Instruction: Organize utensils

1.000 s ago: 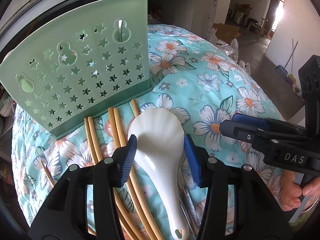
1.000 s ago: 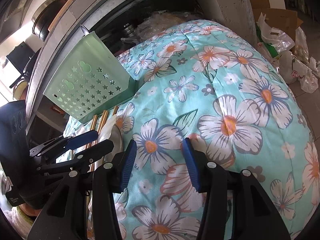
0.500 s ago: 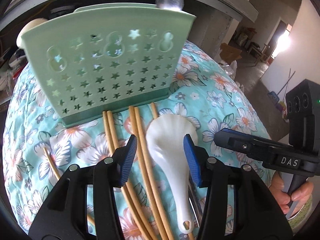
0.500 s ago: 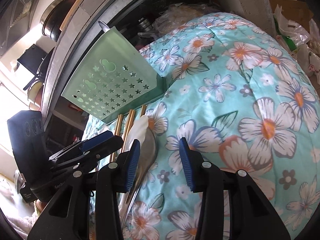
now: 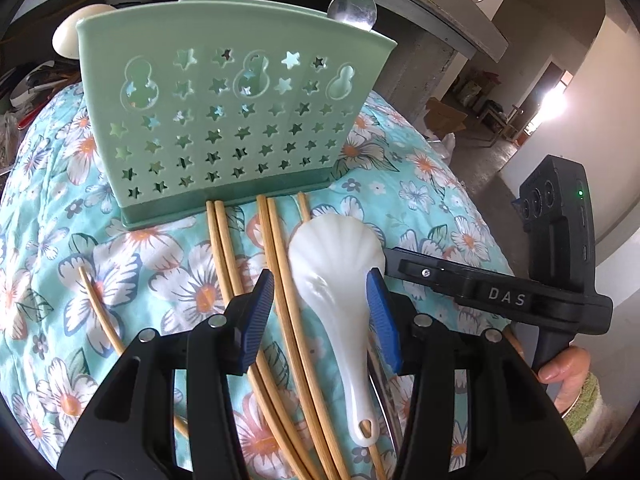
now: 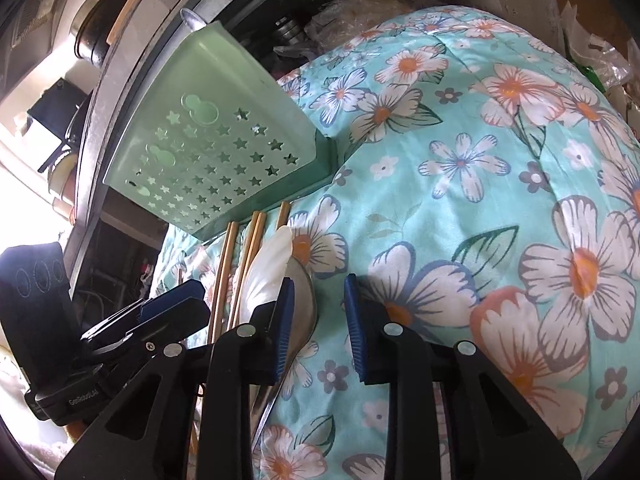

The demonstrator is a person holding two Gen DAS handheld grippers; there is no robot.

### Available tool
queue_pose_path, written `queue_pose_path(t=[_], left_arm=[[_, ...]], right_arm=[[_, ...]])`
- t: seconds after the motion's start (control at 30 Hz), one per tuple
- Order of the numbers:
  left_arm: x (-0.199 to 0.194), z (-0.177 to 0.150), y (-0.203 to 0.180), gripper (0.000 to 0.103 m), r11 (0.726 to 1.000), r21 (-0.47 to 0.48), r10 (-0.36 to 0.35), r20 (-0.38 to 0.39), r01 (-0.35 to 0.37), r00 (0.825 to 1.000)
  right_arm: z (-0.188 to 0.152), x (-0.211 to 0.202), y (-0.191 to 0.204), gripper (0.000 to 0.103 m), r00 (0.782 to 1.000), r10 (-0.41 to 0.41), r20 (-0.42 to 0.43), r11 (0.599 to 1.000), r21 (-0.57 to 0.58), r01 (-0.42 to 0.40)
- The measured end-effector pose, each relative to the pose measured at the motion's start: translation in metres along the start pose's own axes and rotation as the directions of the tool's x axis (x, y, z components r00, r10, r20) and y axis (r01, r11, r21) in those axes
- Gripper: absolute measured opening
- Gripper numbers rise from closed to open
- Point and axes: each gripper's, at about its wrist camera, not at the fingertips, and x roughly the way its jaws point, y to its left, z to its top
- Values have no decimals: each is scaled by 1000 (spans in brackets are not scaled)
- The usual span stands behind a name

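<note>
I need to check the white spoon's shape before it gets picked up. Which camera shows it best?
The left wrist view: the white spoon lies face-on, scalloped bowl to handle hole, between the left gripper's open fingers. The right wrist view shows only its bowl edge-on, handle hidden behind the right gripper.

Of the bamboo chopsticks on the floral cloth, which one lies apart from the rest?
The lone chopstick at far left in the left wrist view: curved, alone on the floral cloth, while the others lie bunched beside the white shell-shaped spoon.

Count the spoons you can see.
4, possibly more hidden. White spoon lies between the left gripper's fingers; a metal spoon lies beneath it; a metal spoon and a pale spoon stand in the green holder.
</note>
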Motion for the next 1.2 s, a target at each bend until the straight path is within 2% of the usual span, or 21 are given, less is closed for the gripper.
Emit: queue_pose_path(t=[0.13,0.23,0.33,0.57,0.67,0.8,0.93,1.0,1.03,1.2], left_arm=[[6,-3,-3,45,1000,5,-16,-16,16,1000],[8,-4,-4,45,1000,3,-19,-21,19,1000],[6,-6,-6,45,1000,6,-22,-8,22,1000],[0,-7,-11,45,999,27,-19,9,19,1000],[-1,-8,-15,45,999,34,-28,15,27,1000],[0,-9,-22,45,998,44,-36,7,35,999],[2,-12,-28,45,998,59,-10,-2,10,1000],[6,-15,-28,45,998,61,14,-14,-13,1000],[8,-16,-27,45,998,58,21,-22,-19,1000],[19,-21,-19,45,999,28,26,-50,-25,998]], right_arm=[[0,7,1,17,1000,7,-22,1000,-3,-7],[-1,11,0,7,999,29,-36,1000,12,-29],[-2,8,0,4,999,28,-26,999,17,-28],[-4,-35,-5,2,994,-93,57,995,-15,94],[-7,-55,-10,2,990,-108,90,994,-13,110],[-11,-62,-13,2,994,-73,83,997,5,72],[-12,-49,-5,5,998,-46,50,999,-7,47],[-12,-37,2,18,999,-43,29,999,-29,44],[-12,-31,5,21,999,-47,16,998,-36,47],[-13,-6,13,23,998,-45,-33,997,-58,43]])
